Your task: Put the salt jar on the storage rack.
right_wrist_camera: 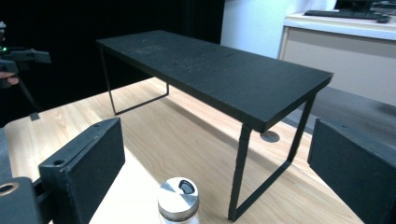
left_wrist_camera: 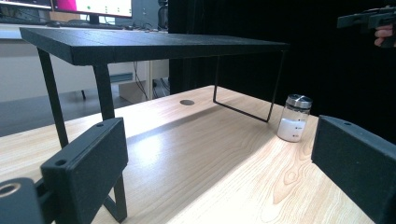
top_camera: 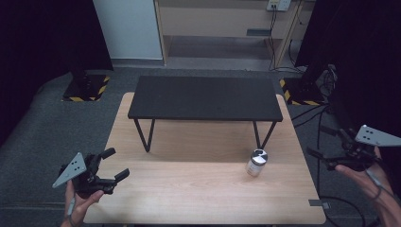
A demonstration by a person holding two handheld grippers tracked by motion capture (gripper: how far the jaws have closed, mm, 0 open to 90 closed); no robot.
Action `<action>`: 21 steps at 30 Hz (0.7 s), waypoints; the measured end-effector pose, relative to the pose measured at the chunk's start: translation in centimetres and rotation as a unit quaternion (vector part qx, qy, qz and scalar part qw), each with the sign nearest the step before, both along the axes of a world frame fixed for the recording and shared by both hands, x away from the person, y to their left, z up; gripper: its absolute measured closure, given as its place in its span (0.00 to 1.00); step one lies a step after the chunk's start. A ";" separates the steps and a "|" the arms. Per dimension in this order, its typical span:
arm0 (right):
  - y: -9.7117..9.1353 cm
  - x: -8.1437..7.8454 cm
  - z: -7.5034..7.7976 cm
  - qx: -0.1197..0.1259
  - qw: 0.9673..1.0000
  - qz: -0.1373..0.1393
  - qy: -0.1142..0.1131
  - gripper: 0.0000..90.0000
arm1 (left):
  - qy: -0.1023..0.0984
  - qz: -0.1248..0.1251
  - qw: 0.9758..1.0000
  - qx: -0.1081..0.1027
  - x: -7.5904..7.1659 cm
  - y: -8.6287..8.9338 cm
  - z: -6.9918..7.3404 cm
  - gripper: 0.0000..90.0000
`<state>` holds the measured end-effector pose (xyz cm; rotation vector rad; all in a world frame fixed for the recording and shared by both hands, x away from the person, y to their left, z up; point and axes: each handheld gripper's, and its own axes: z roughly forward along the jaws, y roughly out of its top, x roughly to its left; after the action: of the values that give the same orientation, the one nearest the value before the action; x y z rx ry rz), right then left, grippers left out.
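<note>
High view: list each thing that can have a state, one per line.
Jar: upright on the table, lid on, white powder in its lower part.
Black shelf: standing on its legs, top bare.
Left gripper: open, holding nothing.
Right gripper: open, holding nothing.

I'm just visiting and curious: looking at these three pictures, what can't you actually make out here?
- Shaker jar: in the right gripper view the bottom edge cuts off its body, so the contents are hidden there.
- The jar's label in the left gripper view: too small to read.
- Right gripper in the high view: dark against the dark floor, so its jaws blur together.
- Table under the black shelf: hidden by the shelf top in the high view.
</note>
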<state>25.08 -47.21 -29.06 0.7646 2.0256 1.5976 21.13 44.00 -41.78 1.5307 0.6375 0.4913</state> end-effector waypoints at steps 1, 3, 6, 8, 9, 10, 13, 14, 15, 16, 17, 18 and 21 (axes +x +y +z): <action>0.1 0.2 -0.3 -0.002 1.000 0.002 0.000 0.04 | 0.000 0.000 1.000 0.000 0.0 0.0 0.0 0.03; 0.2 0.7 -1.0 0.000 1.000 0.009 0.001 0.04 | 0.001 0.000 1.000 0.000 0.0 0.0 0.0 0.03; 0.6 1.2 -2.0 -0.003 1.000 0.010 0.009 0.04 | 0.001 0.000 1.000 0.002 0.0 0.0 0.0 0.03; 0.9 1.5 -2.9 -0.002 1.000 0.009 0.013 0.04 | 0.002 0.000 1.000 0.003 0.0 0.0 0.0 0.03; 1.1 1.6 -3.3 -0.002 1.000 0.009 0.014 0.04 | 0.002 0.000 1.000 0.003 0.0 0.0 0.0 0.03; 1.6 1.7 -4.0 -0.007 1.000 0.007 0.015 0.05 | 0.002 0.000 1.000 0.004 0.0 0.0 0.0 0.03; 2.3 1.9 -4.7 -0.017 1.000 0.004 0.016 0.04 | 0.002 0.000 1.000 0.005 0.0 -0.1 0.0 0.03; 2.6 2.0 -5.0 -0.020 1.000 0.004 0.019 0.04 | 0.002 0.001 1.000 0.004 0.0 -0.1 0.0 0.03; 3.1 2.1 -5.4 -0.024 0.999 0.003 0.021 0.04 | 0.003 0.000 1.000 0.005 0.0 -0.1 0.0 0.03; 3.7 2.3 -6.1 -0.026 0.999 -0.001 0.024 0.04 | 0.003 0.000 1.000 0.005 0.1 -0.1 0.0 0.03; 4.0 2.4 -6.5 -0.028 0.999 -0.005 0.026 0.04 | 0.003 0.000 1.000 0.006 0.0 -0.1 0.1 0.03; 4.0 2.4 -6.5 -0.028 0.999 -0.005 0.026 0.04 | 0.003 0.000 1.000 0.006 0.0 -0.1 0.1 0.03; 5.0 2.5 -8.0 -0.015 0.999 -0.016 0.032 0.04 | 0.002 0.000 1.000 0.004 0.0 0.0 0.0 0.03</action>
<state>27.54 -42.20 -37.06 0.8421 2.0679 1.5399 21.16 44.00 -41.76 1.5404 0.6399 0.4920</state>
